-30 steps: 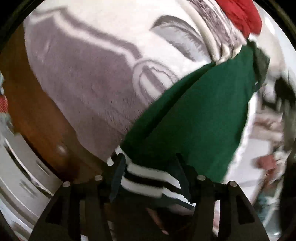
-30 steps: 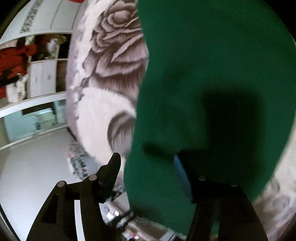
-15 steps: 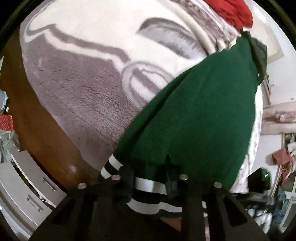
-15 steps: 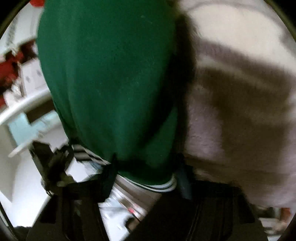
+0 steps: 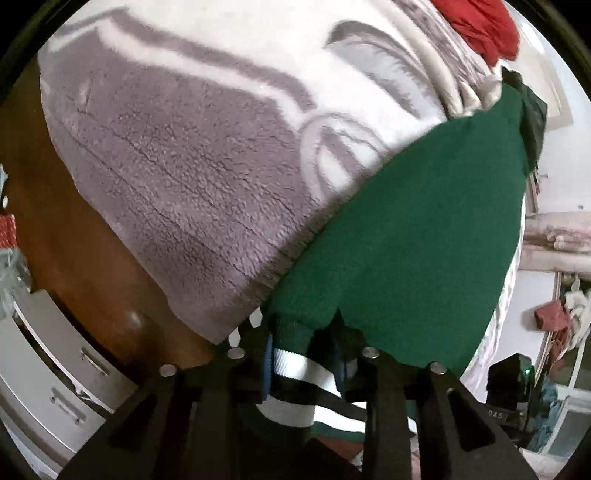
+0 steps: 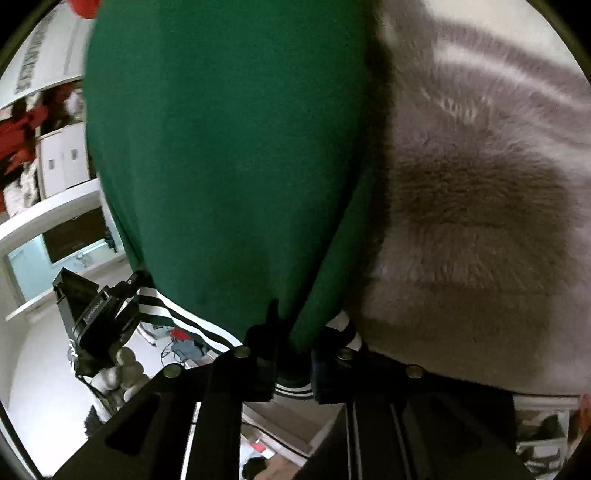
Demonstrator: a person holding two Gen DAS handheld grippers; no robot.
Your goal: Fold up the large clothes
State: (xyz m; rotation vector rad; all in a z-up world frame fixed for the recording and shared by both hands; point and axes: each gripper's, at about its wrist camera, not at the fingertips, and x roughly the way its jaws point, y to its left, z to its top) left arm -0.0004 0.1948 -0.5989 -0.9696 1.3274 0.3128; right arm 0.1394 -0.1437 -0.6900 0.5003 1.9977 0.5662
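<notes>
A dark green garment (image 5: 413, 236) with a black-and-white striped hem (image 5: 295, 380) lies stretched over a grey-and-white fleece blanket (image 5: 177, 173). My left gripper (image 5: 304, 354) is shut on the striped hem at one corner. In the right wrist view the same green garment (image 6: 229, 147) fills the upper left, and my right gripper (image 6: 293, 350) is shut on its hem at the other corner. The left gripper (image 6: 92, 314) shows at the left of the right wrist view, holding the striped edge (image 6: 184, 317).
The blanket covers a brown wooden surface (image 5: 66, 258). A red cloth (image 5: 480, 22) lies at the far end. White drawers (image 5: 55, 376) stand at the left. Shelves (image 6: 48, 177) and floor clutter (image 6: 184, 343) show beyond the garment's edge.
The right gripper has swung round from the garment's middle to its hem and closed on it. The left gripper kept its hold and the garment has been drawn flatter over the blanket.
</notes>
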